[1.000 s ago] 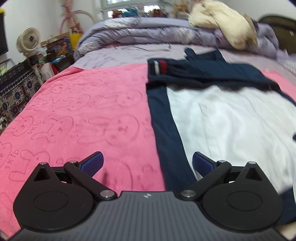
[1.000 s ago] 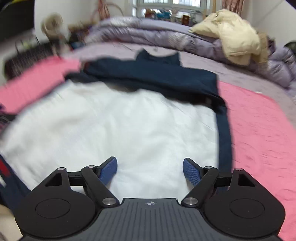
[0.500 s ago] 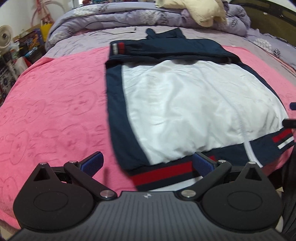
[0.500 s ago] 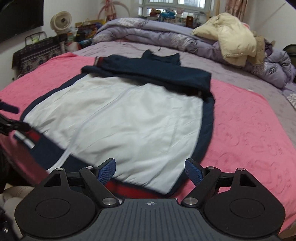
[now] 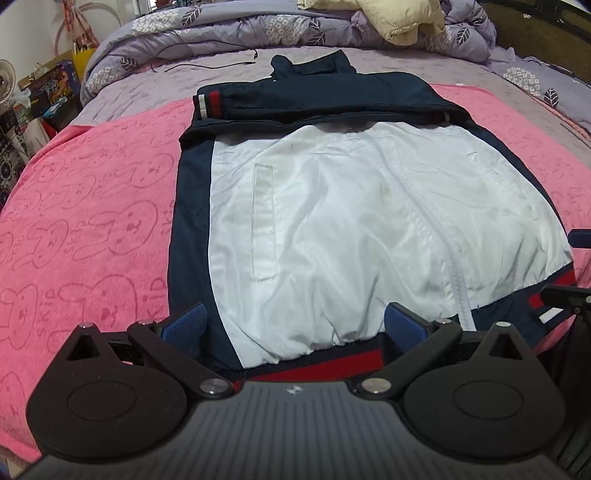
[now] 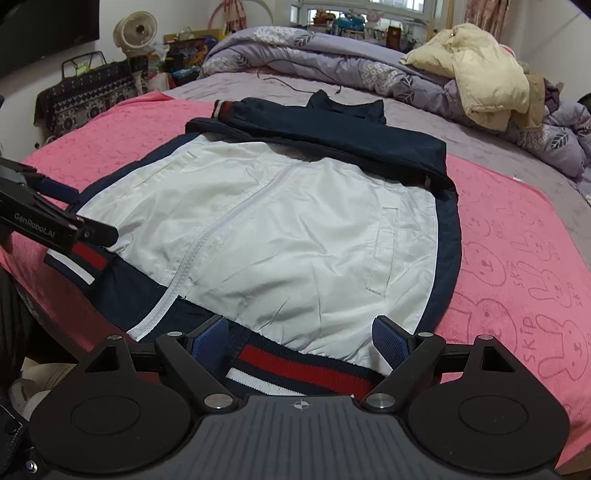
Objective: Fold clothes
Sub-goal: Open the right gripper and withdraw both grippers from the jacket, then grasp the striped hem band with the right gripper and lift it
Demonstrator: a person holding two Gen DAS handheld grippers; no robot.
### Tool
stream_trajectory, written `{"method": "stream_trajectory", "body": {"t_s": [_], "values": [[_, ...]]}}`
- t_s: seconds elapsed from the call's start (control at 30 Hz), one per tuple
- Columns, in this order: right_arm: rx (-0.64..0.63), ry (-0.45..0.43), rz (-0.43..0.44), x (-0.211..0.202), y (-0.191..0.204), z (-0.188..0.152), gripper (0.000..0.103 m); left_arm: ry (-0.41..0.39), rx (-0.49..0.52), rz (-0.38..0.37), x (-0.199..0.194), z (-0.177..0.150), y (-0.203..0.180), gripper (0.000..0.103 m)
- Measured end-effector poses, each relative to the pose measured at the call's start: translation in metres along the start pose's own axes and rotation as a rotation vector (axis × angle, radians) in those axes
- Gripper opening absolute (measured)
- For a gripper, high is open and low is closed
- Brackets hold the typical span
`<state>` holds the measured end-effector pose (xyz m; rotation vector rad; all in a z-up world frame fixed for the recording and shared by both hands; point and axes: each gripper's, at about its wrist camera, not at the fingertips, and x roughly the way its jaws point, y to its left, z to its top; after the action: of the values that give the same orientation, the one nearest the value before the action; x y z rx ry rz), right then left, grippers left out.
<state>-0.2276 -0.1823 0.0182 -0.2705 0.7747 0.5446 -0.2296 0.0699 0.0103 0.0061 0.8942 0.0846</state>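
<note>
A white jacket (image 5: pixel 332 229) with navy sides lies flat on a pink towel (image 5: pixel 92 221), its navy sleeves folded across the top. Its red, white and navy hem (image 5: pixel 317 369) runs along the near edge. My left gripper (image 5: pixel 294 323) is open and sits low over the hem's left part, with fabric between its blue pads. In the right wrist view the jacket (image 6: pixel 277 229) fills the middle. My right gripper (image 6: pixel 299 339) is open over the hem (image 6: pixel 306 365) near the right corner. The left gripper (image 6: pixel 96 214) shows at the far left, over the other hem corner.
The pink towel (image 6: pixel 517 258) covers a bed with a purple duvet (image 6: pixel 332 55) heaped at the far end. A cream padded coat (image 6: pixel 480 74) lies on the duvet, and a black cable (image 5: pixel 207 64) trails behind the jacket. A fan (image 6: pixel 136 31) and clutter stand left of the bed.
Both grippers have drawn back from over the jacket's body toward its hem at the bed's near edge. Both stayed open. The jacket has not moved.
</note>
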Motion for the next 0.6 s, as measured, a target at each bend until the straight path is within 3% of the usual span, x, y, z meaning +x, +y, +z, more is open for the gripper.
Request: {"method": "stream_trajectory", "body": {"t_s": [0.27,0.43,0.6], "values": [[-0.009,0.047,-0.026,-0.006,0.001,-0.015,0.089,0.008,0.025,0.015,-0.009,-0.014,-0.001,0.103],[-0.011,0.100,-0.056,-0.002,-0.001,-0.030,0.090,0.081,0.069,0.027,-0.010,-0.046,0.009,0.103],[0.008,0.146,-0.092,0.006,-0.008,-0.043,0.090,0.142,0.051,0.019,-0.004,-0.065,0.017,0.103]]}}
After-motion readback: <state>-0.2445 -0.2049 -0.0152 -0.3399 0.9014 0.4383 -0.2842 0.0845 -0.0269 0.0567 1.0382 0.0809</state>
